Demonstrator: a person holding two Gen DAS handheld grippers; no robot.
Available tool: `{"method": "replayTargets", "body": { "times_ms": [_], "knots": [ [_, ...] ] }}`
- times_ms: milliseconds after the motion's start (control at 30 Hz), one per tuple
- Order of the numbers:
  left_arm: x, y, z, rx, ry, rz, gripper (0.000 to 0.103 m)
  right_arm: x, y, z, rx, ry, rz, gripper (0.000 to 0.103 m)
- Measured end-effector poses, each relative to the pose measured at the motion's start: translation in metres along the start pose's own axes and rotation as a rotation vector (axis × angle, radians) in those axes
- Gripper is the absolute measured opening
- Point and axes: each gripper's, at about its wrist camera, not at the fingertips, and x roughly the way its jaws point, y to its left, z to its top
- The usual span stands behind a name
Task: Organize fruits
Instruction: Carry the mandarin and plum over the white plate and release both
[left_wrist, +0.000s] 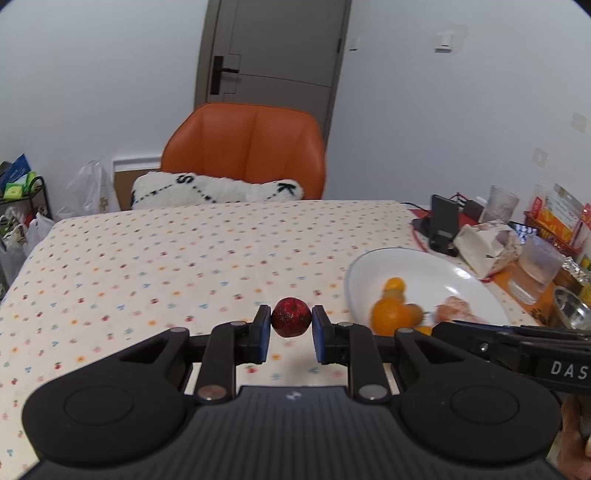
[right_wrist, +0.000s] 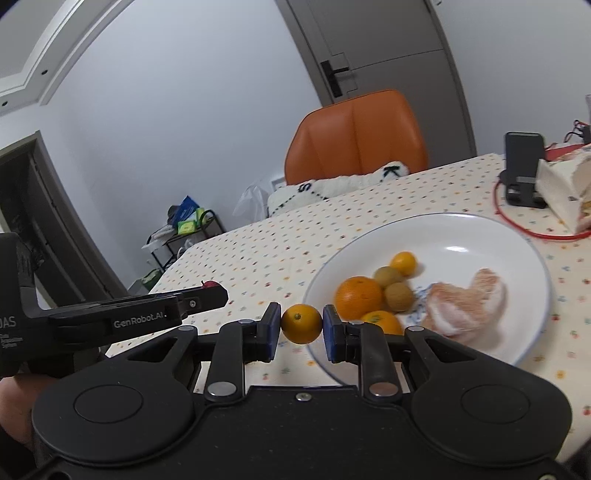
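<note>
Mid-sort above the dotted tablecloth (left_wrist: 147, 258): left gripper (left_wrist: 291, 325) pinching a red apple (left_wrist: 291, 316), right gripper (right_wrist: 301, 328) pinching a small orange (right_wrist: 301, 322) beside the already part-filled white plate (right_wrist: 461, 229).

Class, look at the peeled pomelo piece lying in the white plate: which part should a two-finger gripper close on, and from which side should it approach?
Grip the peeled pomelo piece across its thick lower body, coming from above. It lies flat and curved in the white plate, with round fruit close on its left, so a side approach looks crowded. Both grippers are already full.
</note>
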Motion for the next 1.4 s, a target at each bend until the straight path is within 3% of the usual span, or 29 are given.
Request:
{"method": "replayTargets", "body": {
  "times_ms": [600,1033,1400],
  "knots": [
    [0.014,-0.06,0.007,0.064,0.003,-0.101,0.022,-0.034,-0.05,0.006,0.059,-0.062,-0.08,0.023],
    [0.039,-0.092,0.009,0.095,0.037,-0.163,0.022,-0.033,-0.074,0.013,0.08,-0.074,-0.123,0.023],
    [0.05,-0.103,0.007,0.103,0.063,-0.172,0.022,-0.026,-0.086,0.013,0.103,-0.069,-0.127,0.023]
  ]
}}
